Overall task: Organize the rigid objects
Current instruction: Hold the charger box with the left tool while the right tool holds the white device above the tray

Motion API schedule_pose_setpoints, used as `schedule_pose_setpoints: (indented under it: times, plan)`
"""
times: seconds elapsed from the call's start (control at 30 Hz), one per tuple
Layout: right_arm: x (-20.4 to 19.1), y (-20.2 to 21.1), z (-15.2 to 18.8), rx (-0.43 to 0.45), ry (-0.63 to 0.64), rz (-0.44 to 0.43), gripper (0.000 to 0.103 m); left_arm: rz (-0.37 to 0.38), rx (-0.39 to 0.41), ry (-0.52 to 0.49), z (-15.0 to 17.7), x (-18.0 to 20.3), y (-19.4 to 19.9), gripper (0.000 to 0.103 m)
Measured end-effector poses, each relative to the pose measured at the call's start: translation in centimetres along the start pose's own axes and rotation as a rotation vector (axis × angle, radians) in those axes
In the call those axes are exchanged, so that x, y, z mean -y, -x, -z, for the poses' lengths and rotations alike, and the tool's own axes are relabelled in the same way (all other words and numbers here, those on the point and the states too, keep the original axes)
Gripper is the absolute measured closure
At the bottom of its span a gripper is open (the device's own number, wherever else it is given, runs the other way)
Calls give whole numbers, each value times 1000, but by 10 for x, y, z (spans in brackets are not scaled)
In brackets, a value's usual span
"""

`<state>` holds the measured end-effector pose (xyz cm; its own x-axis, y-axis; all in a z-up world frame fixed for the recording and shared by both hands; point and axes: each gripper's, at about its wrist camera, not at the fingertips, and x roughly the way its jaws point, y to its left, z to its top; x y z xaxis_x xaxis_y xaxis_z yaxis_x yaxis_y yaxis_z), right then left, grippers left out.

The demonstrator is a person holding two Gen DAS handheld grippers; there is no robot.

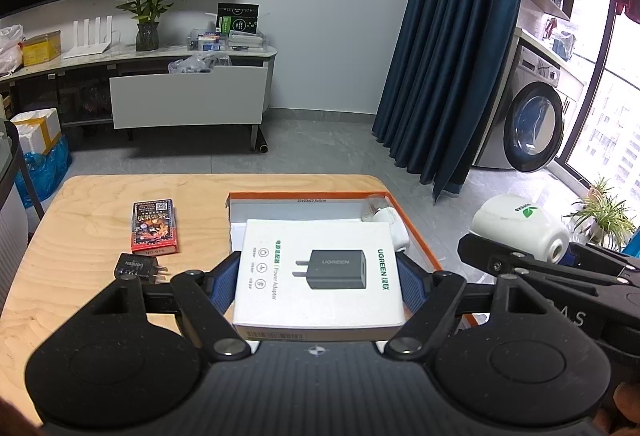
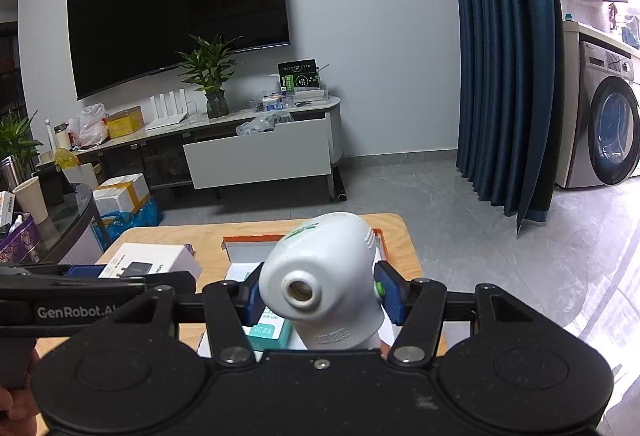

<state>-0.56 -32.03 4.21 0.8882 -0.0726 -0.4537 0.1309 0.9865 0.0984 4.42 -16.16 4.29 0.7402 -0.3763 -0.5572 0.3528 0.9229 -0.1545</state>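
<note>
Your left hand-held gripper (image 1: pixel 318 278) is clamping the white adapter box (image 1: pixel 318 272) above the orange tray (image 1: pixel 416 232) on the counter (image 1: pixel 80 236); your right hand-held gripper (image 2: pixel 320 292) is squeezing the white bulb-shaped lamp (image 2: pixel 324 268) over that tray

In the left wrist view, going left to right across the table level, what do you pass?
Black UGREEN charger plug → red card box → white UGREEN adapter box held in the left gripper → white lamp-socket adapter held in the right gripper.
</note>
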Motion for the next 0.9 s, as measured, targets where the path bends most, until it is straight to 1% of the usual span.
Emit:
schedule_pose_setpoints:
  times: [0.43,0.9]
  plan:
    - [3,-13,-2,-30,-7,-3,36,0,-26,9,3,-1,-7,24]
    - [10,-29,-9,-54,-22,-6,36,22,-61,4,7,3,-20,24]
